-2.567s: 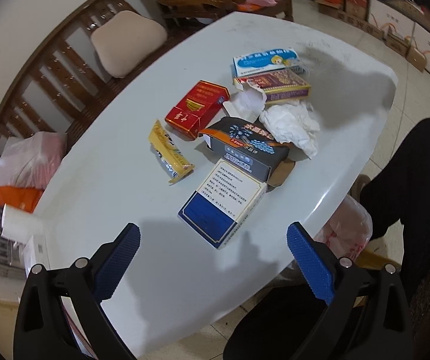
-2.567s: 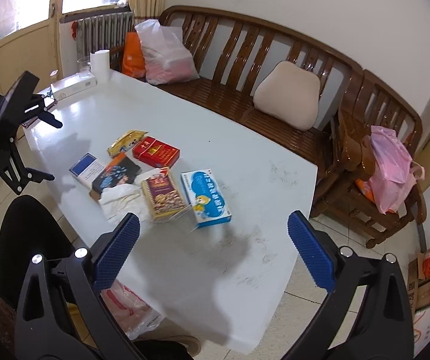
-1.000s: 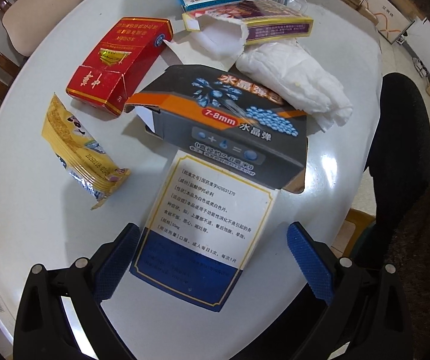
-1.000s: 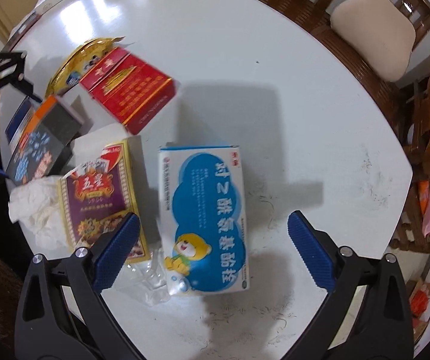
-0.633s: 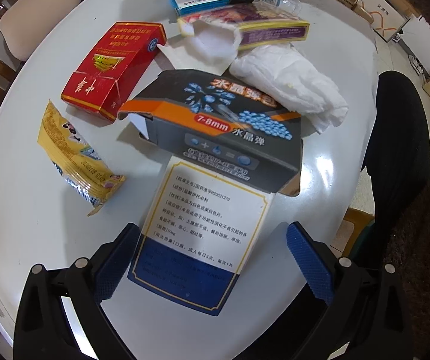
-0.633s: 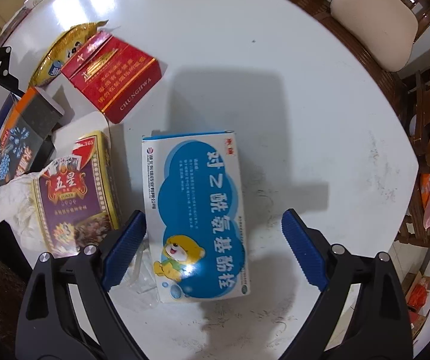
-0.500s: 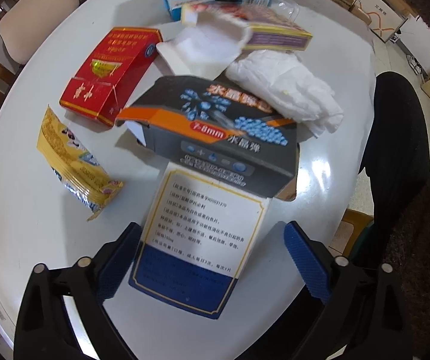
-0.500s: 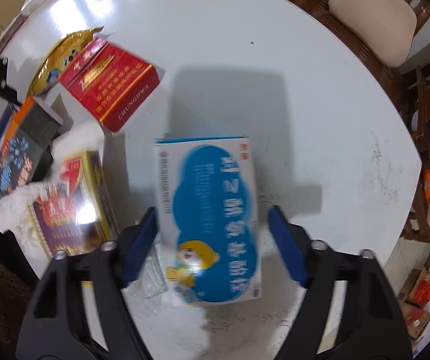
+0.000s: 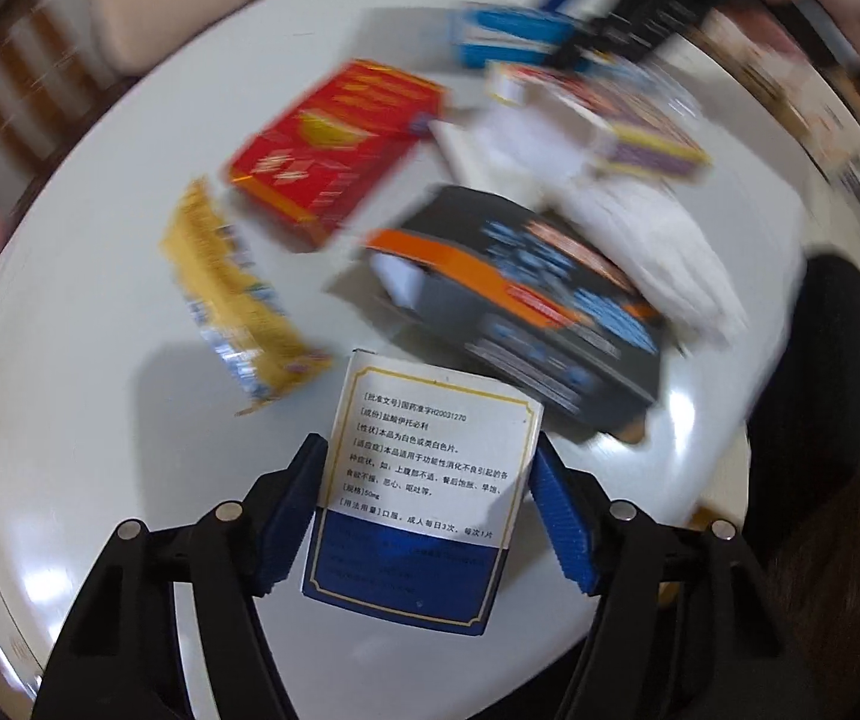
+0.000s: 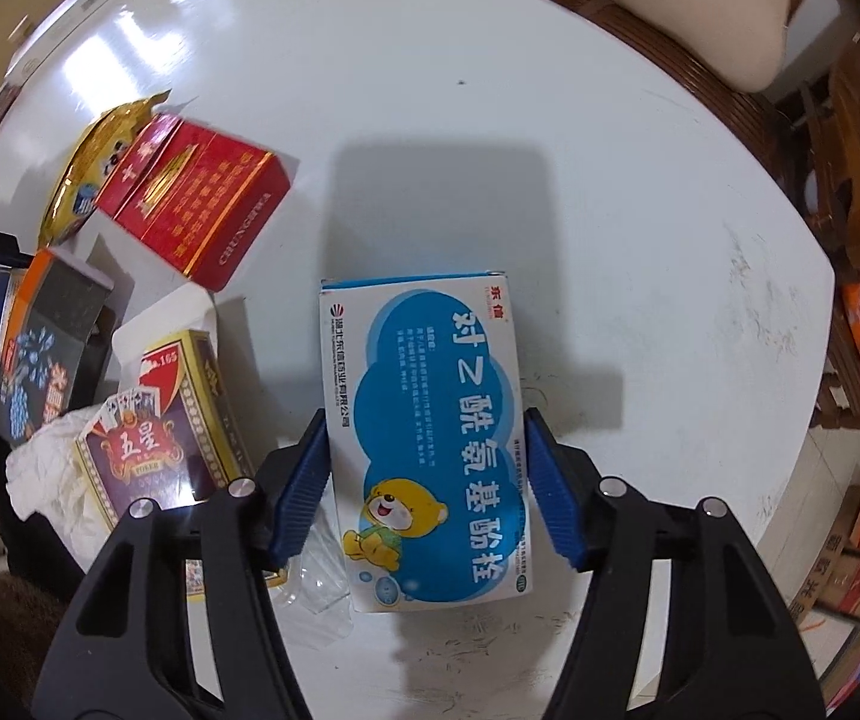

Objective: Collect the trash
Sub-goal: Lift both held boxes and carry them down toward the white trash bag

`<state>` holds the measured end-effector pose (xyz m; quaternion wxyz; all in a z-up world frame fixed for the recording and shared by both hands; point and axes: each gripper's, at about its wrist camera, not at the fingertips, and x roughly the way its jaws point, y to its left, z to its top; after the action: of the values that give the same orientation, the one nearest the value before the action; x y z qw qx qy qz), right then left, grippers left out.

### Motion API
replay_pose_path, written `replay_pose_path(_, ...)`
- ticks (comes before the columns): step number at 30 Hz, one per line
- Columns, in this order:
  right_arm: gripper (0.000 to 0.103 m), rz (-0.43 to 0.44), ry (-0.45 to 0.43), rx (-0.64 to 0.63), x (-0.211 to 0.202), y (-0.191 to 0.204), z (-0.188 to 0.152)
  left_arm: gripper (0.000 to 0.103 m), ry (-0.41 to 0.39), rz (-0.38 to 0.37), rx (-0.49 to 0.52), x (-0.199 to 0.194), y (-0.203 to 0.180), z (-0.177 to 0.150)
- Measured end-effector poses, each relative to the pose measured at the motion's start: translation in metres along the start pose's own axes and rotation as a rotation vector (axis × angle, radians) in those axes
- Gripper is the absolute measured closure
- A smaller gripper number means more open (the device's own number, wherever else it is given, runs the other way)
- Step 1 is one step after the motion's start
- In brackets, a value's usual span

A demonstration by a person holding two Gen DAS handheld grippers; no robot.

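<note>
Beside the red, gold-lettered carton on the glossy white surface: a yellow foil wrapper, a black box with an orange band and blue dots, and a purple-and-gold card box. Blue-padded tongs: the left tongs flank a white-and-navy, gold-bordered box; the right tongs flank a white-and-blue cloud-patterned box with a yellow bear.

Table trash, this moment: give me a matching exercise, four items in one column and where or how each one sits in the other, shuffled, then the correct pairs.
Items:
1. white-and-navy box
2. blue cartoon-bear box
3. red carton
4. crumpled tissue

Places:
A. lying on the table, ungripped, partly over the yellow wrapper
B. between the fingers of the left hand-held gripper
C. loose beside the black-and-orange box
D. between the fingers of the right hand-held gripper

Pairs: 1-B, 2-D, 3-A, 4-C
</note>
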<state>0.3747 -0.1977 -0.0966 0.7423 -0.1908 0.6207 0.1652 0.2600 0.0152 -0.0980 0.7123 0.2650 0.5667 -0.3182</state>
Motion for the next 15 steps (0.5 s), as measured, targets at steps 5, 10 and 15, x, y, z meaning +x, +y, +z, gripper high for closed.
replay_pose_path(5,0.042,-0.012,-0.055,0.090,-0.009,-0.006,-0.007,0.039,-0.034,0.065,-0.119,-0.004,0.008,-0.002)
replay_pose_path(10,0.042,-0.034,-0.096,0.122,-0.019,-0.008,-0.013,0.039,-0.028,0.058,-0.197,-0.008,0.013,-0.005)
replay_pose_path(15,0.042,-0.053,-0.131,0.149,-0.033,-0.007,-0.020,0.039,-0.008,0.075,-0.281,-0.010,0.024,-0.011)
